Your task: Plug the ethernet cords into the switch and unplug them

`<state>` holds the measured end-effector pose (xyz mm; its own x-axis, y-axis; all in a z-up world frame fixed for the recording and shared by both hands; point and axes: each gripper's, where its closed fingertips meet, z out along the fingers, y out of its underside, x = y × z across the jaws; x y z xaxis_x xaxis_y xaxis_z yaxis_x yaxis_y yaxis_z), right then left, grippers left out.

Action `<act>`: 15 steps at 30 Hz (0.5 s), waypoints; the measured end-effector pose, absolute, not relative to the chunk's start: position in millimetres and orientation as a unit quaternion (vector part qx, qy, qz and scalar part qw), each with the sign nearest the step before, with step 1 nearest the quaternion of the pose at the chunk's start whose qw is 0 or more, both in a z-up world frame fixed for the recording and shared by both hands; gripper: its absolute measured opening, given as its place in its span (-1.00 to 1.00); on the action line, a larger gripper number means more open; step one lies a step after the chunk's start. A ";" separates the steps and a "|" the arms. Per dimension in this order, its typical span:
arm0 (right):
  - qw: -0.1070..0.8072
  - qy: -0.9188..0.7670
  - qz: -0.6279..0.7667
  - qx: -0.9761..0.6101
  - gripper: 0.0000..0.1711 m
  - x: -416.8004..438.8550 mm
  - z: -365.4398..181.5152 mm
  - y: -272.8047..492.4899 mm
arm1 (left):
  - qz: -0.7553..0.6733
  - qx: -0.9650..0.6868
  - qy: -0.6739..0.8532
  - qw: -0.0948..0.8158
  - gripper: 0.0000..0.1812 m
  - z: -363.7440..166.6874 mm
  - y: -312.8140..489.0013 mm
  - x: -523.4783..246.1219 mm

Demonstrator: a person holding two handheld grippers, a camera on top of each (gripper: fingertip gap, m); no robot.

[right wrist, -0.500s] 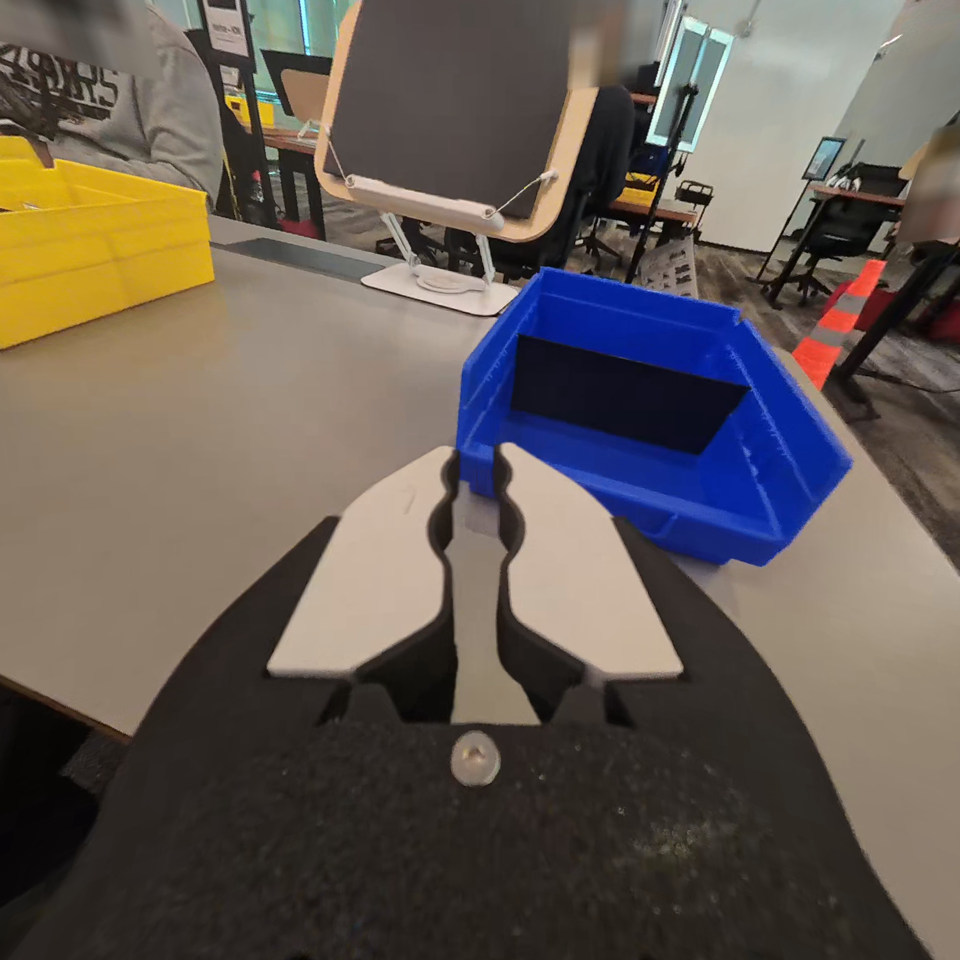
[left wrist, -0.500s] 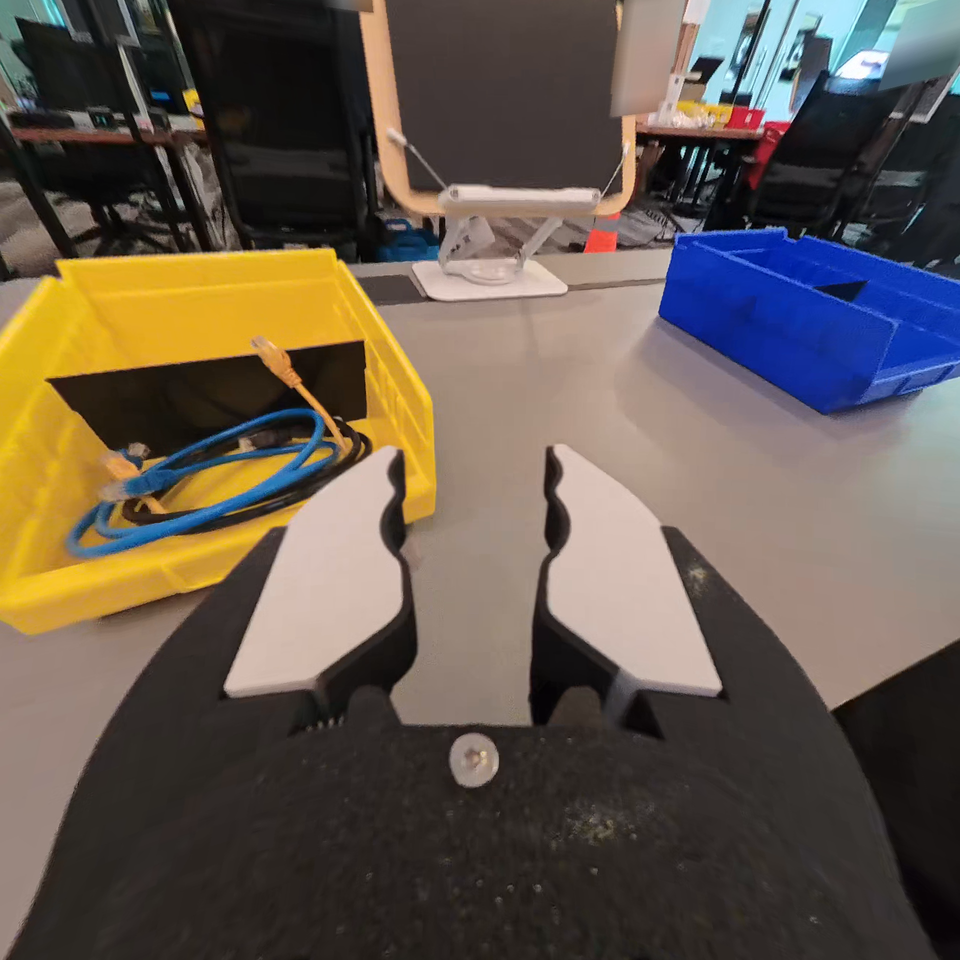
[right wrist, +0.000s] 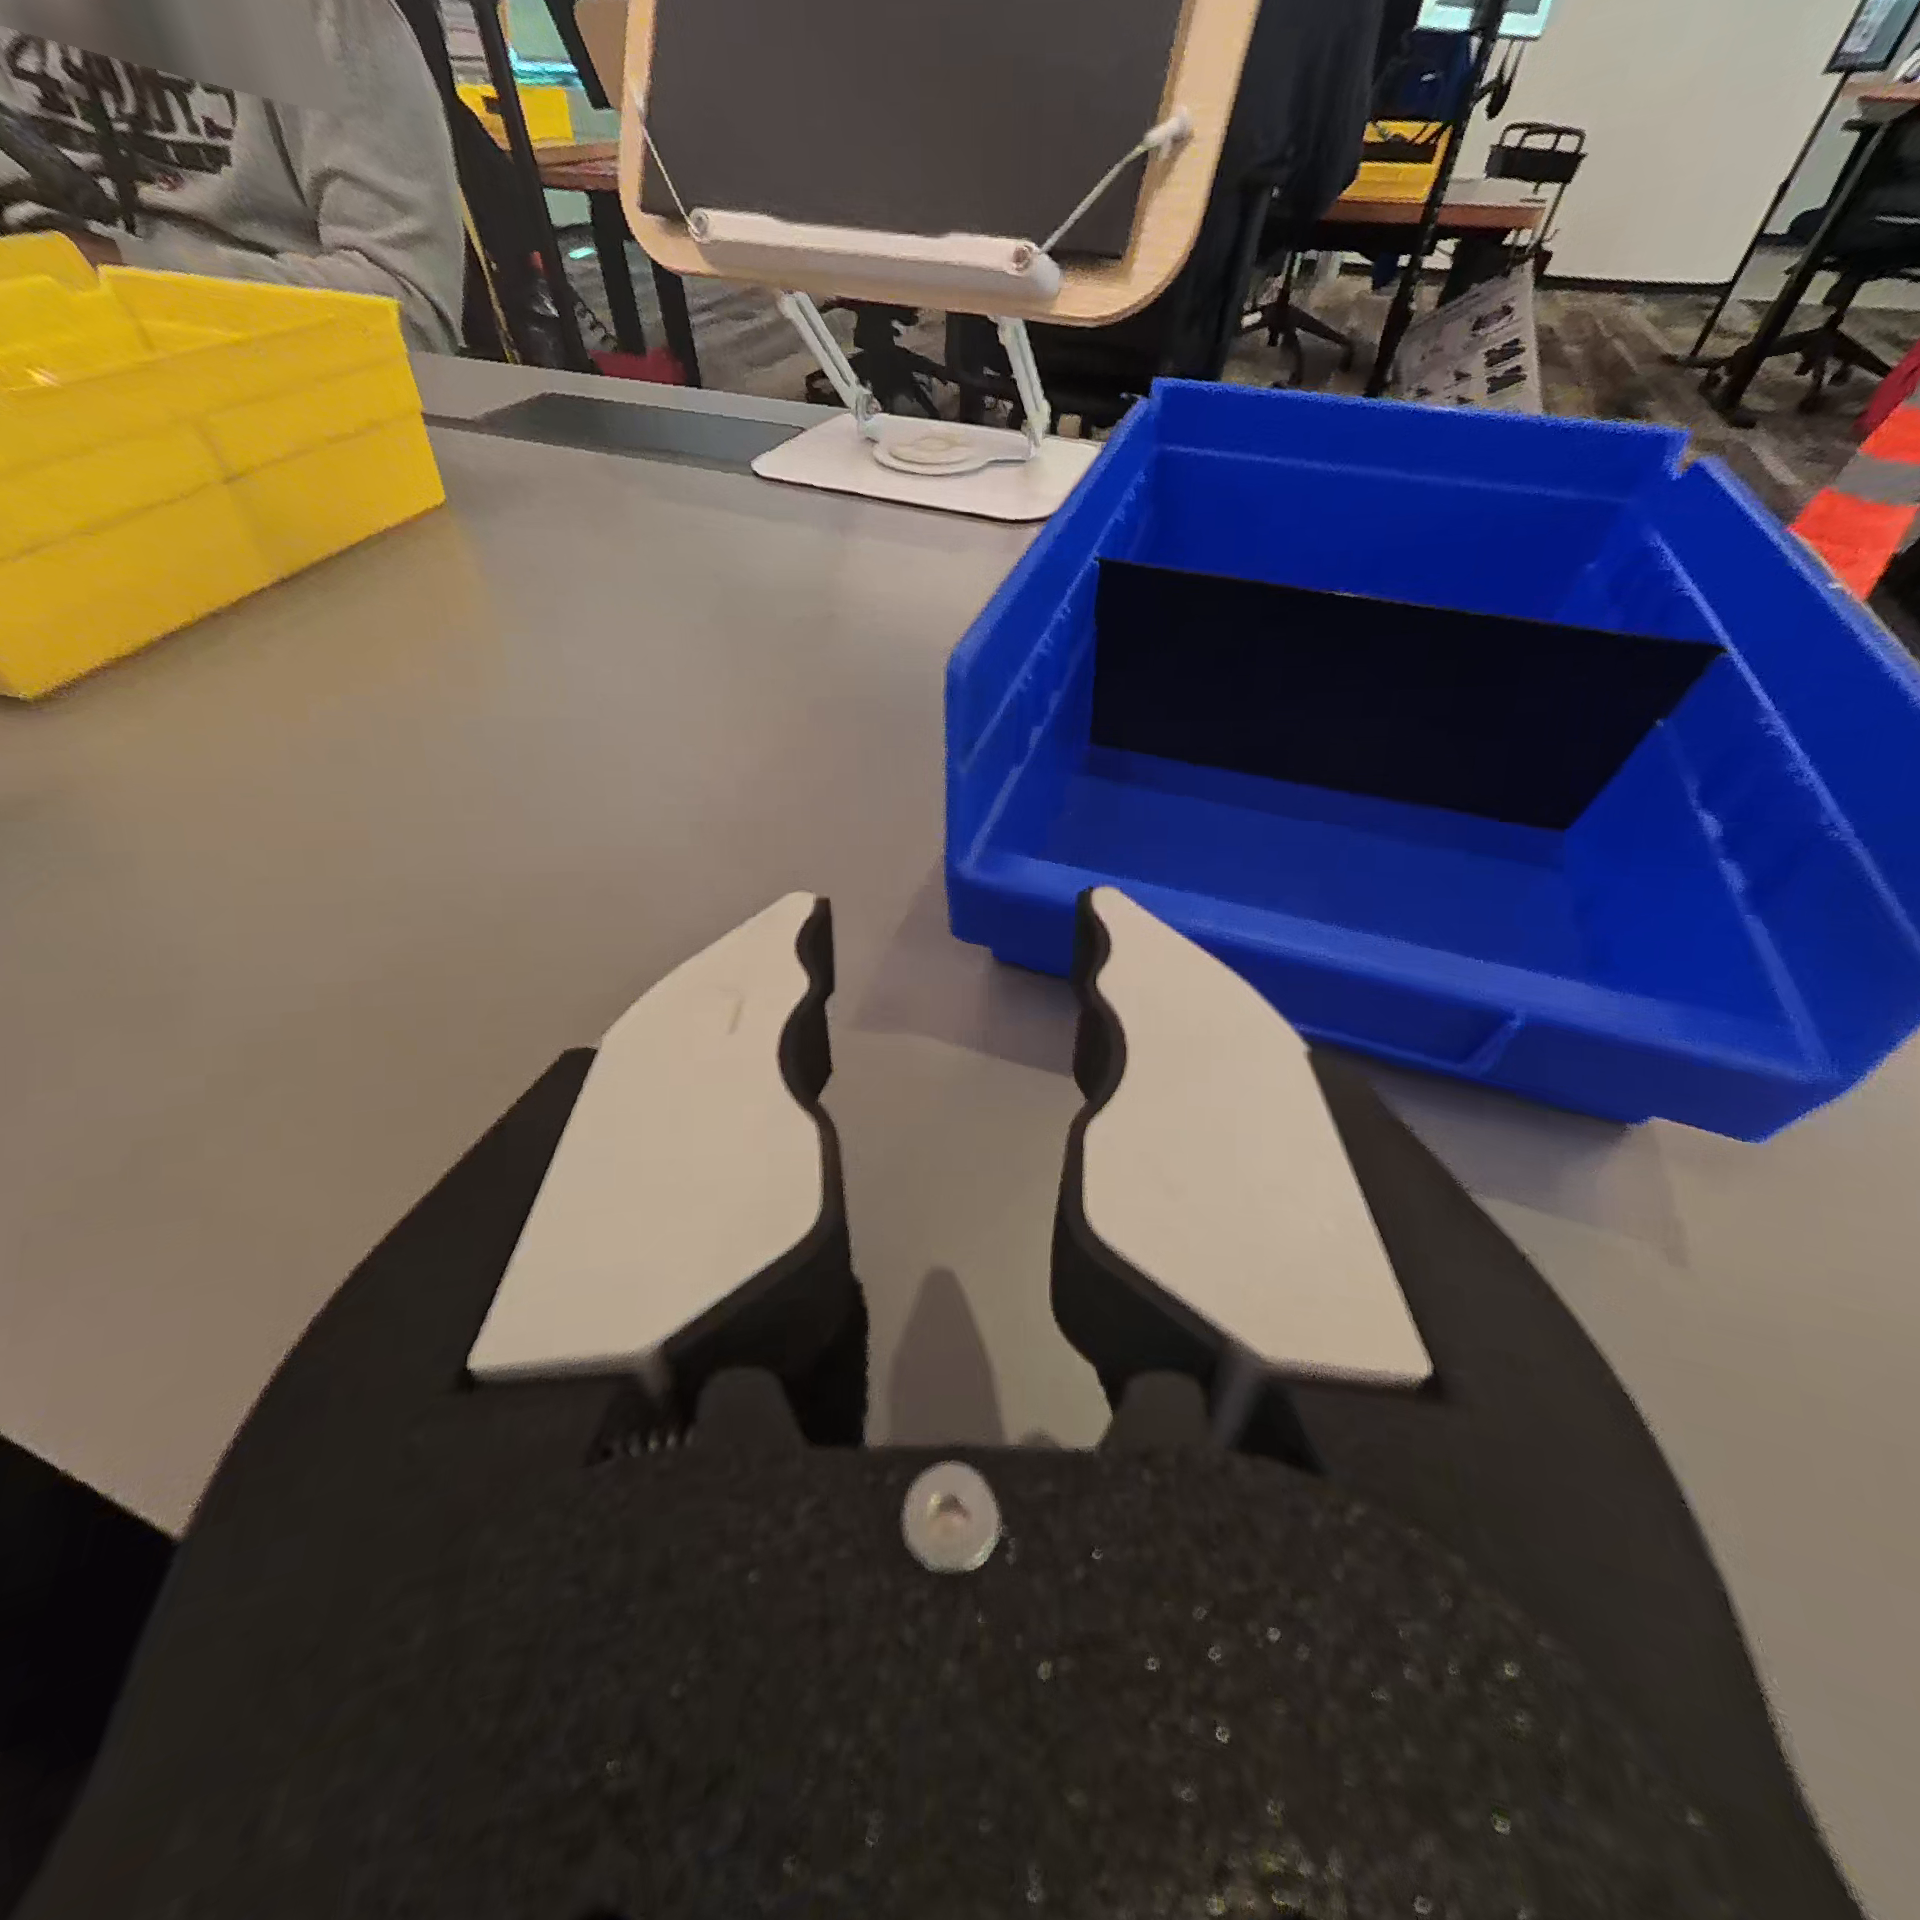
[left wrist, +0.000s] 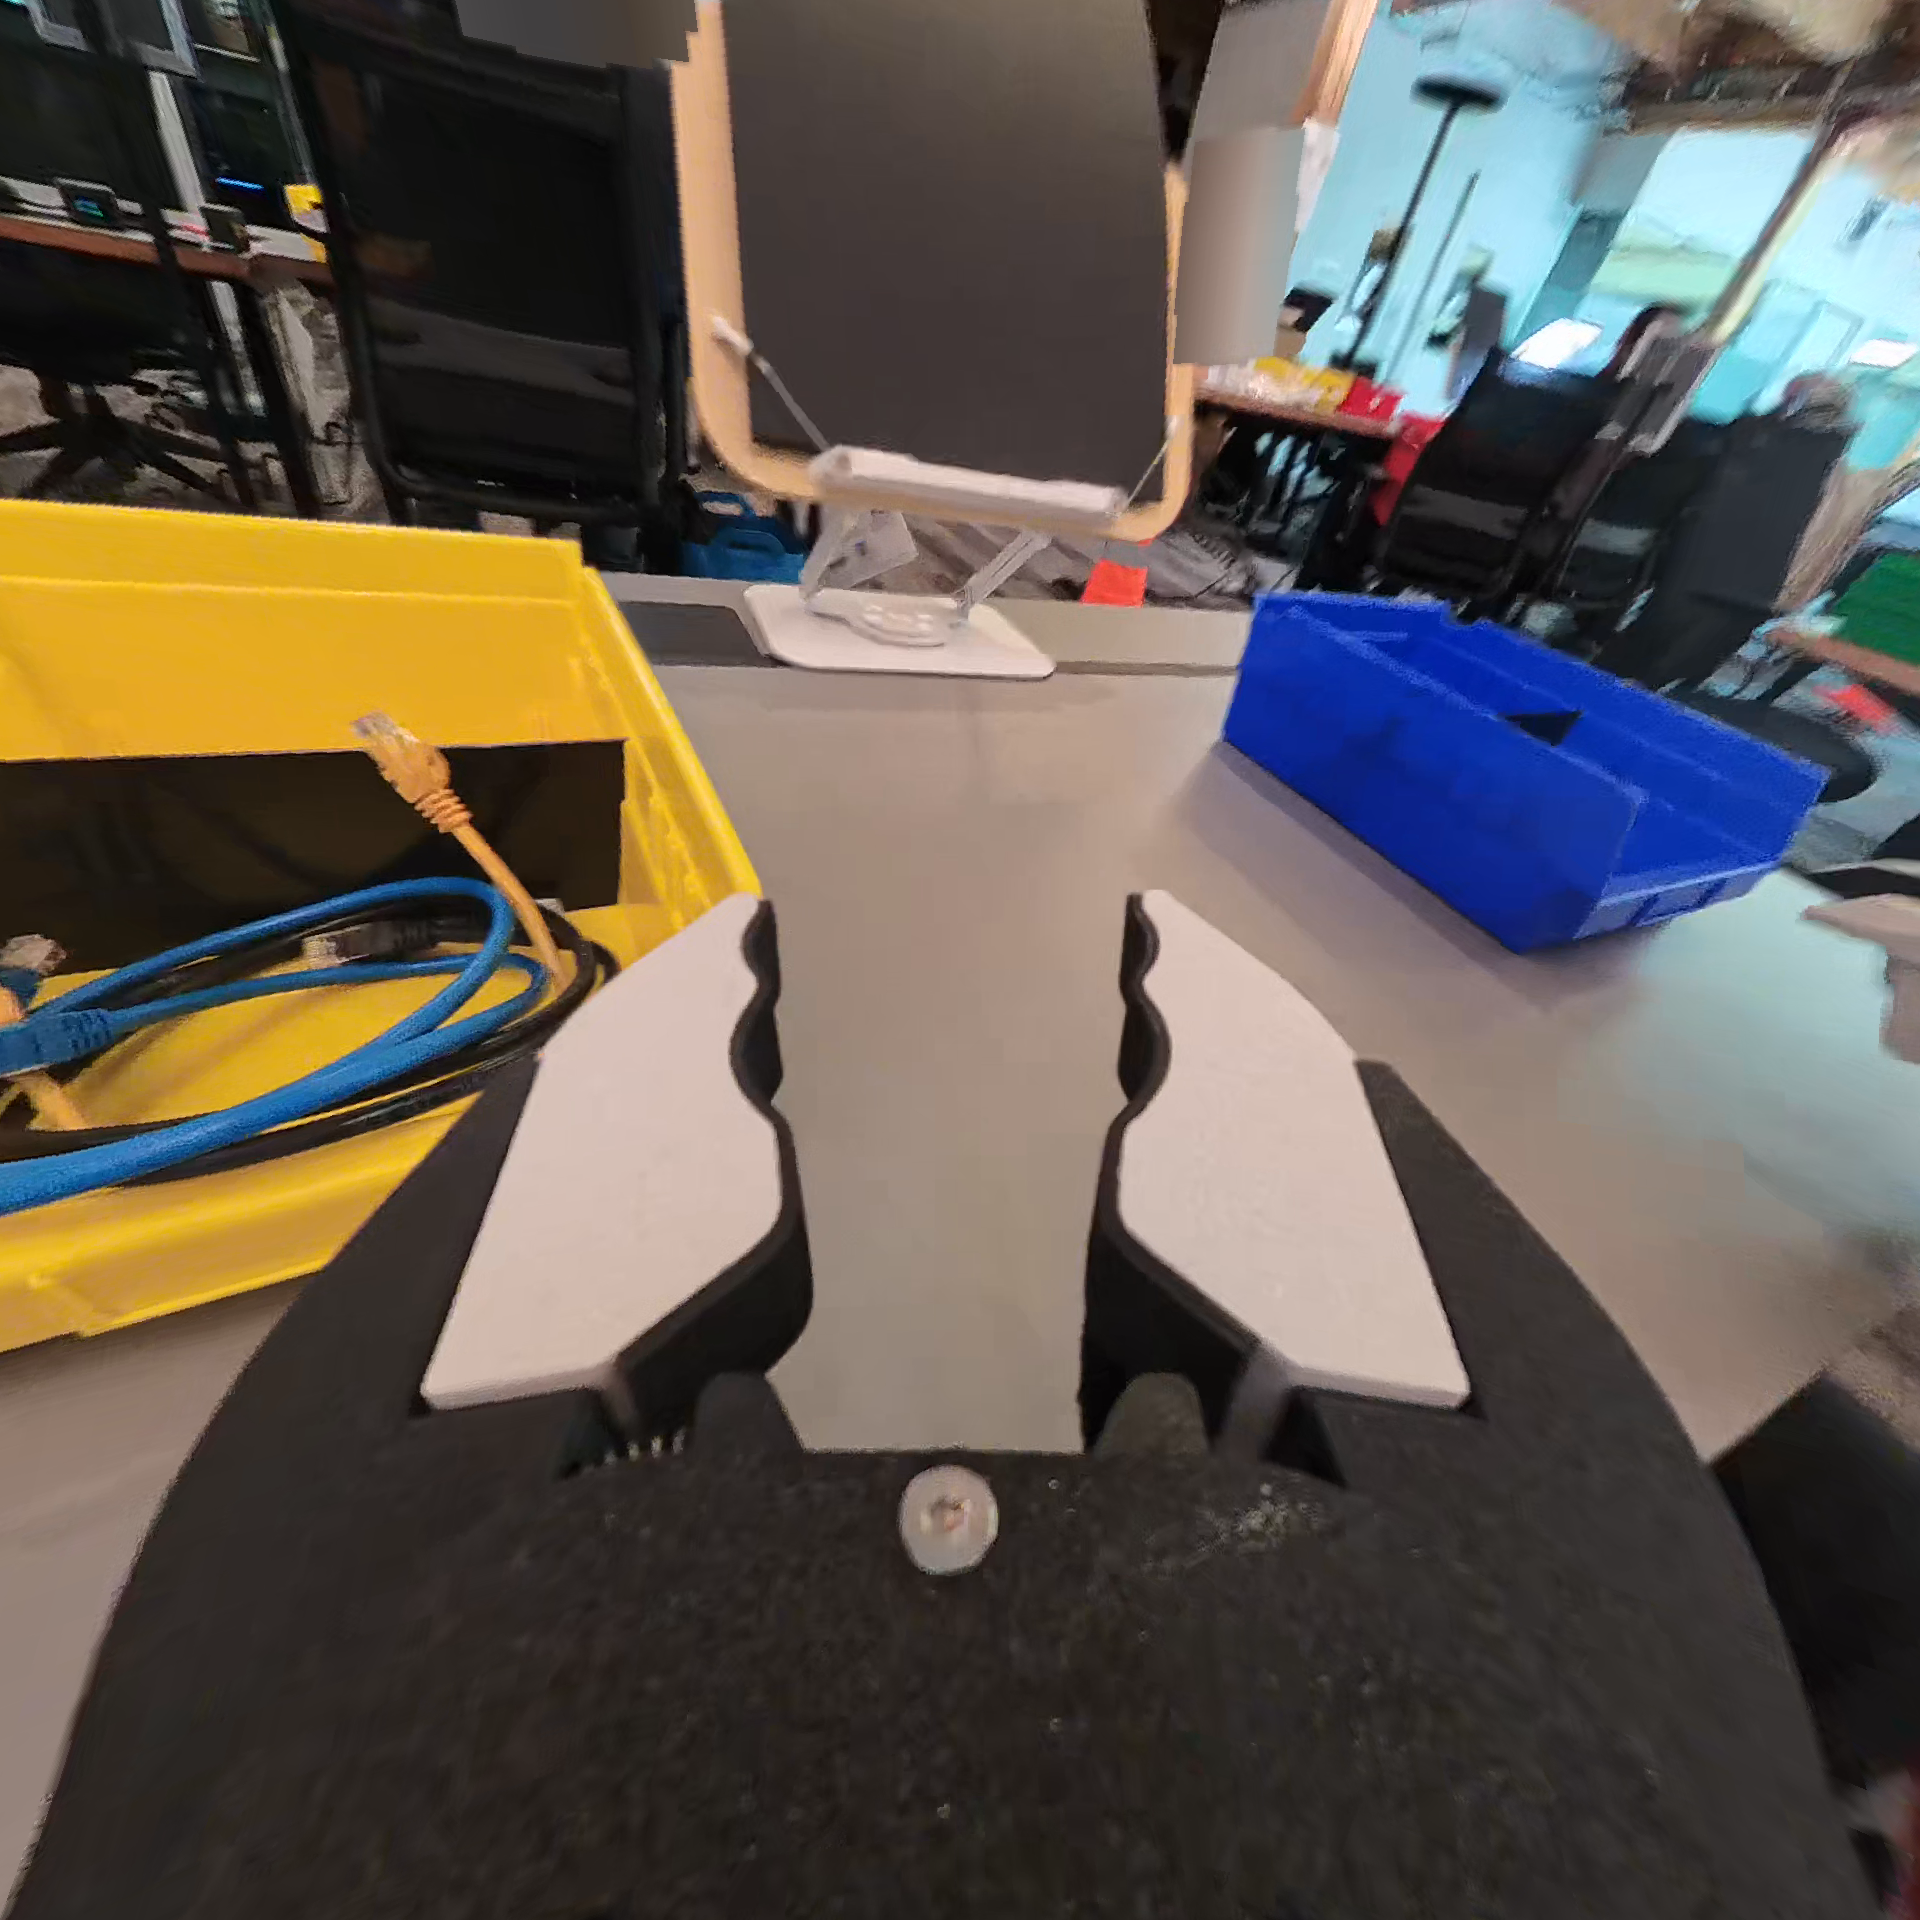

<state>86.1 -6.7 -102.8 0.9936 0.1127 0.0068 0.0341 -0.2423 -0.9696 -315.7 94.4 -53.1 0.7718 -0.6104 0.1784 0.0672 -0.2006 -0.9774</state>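
Observation:
A yellow bin point(left wrist: 312, 644) at the left holds coiled ethernet cords: a blue one point(left wrist: 312, 1049), a black one point(left wrist: 499, 1049) and an orange one point(left wrist: 436, 790) whose plug sticks up. My left gripper point(left wrist: 945, 914) is open and empty over the bare grey table, just right of the bin. My right gripper point(right wrist: 951, 904) is open and empty, just in front of the left corner of a blue bin point(right wrist: 1403, 935) with a dark divider inside. No switch shows in either view. The yellow bin shows at the far left of the right wrist view point(right wrist: 208, 488).
A tablet-like board on a white stand point(left wrist: 914, 634) sits at the table's far edge, also in the right wrist view point(right wrist: 914, 457). The blue bin point(left wrist: 1507, 790) lies at the right. A person in a grey top point(right wrist: 260, 156) sits behind the yellow bin. Chairs and desks stand beyond. The left gripper's tips are roughly 40 centimetres from the right gripper's.
Both grippers have opened wider; the right one was almost shut before. The left gripper has moved forward and closer to the yellow bin. The right gripper has moved closer to the blue bin.

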 end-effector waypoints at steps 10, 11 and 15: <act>0.621 -0.074 0.020 -0.780 -0.49 85.9 -92.4 0.5 | -0.250 -0.747 0.198 0.583 -0.40 -68.7 88.5 -326.5; 0.619 -0.068 0.031 -0.782 -0.49 85.4 -94.9 -0.8 | -0.243 -0.750 0.190 0.585 -0.41 -69.0 89.9 -331.2; 0.609 -0.058 0.048 -0.790 -0.50 86.6 -102.7 -4.8 | -0.245 -0.753 0.188 0.581 -0.42 -72.1 89.5 -337.9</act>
<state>86.6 -4.8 -102.7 0.9888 0.1494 -0.0053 0.0329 -0.2522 -0.9671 -337.9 89.5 -72.1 0.8093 -0.5679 0.1502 0.0007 -0.2547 -0.9670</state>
